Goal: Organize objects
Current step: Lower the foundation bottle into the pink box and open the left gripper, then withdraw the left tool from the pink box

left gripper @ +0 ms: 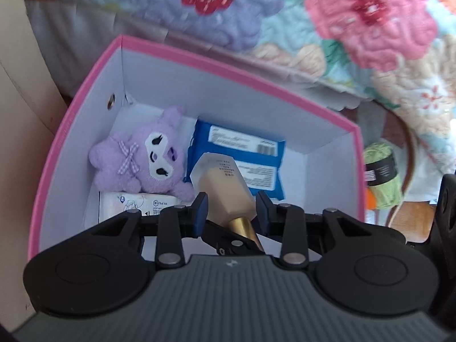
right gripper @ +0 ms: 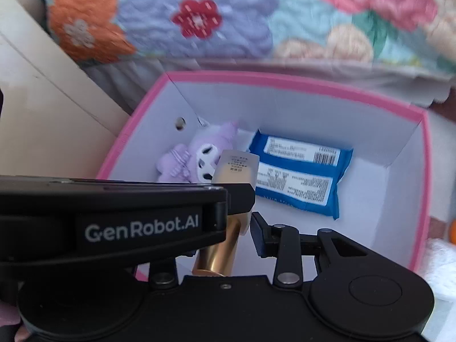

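A beige foundation bottle [left gripper: 221,183] with a gold cap sits between the pads of my left gripper [left gripper: 232,209], held over the pink box [left gripper: 82,99]. The jaws stand around it, and a small gap shows on the right side. Inside the box lie a purple plush toy [left gripper: 142,156], a blue wipes pack [left gripper: 248,154] and a white tissue pack [left gripper: 134,203]. In the right wrist view the bottle [right gripper: 235,168] and the left gripper's body [right gripper: 114,225] cross in front of my right gripper [right gripper: 236,236], whose left finger is hidden. The plush [right gripper: 199,154] and blue pack [right gripper: 302,171] show there too.
A floral quilt [left gripper: 356,28] hangs behind the box. A green yarn ball [left gripper: 382,171] lies to the right of the box. A beige panel [right gripper: 42,114] stands at the left. Something white and fluffy [right gripper: 439,270] lies at the right edge.
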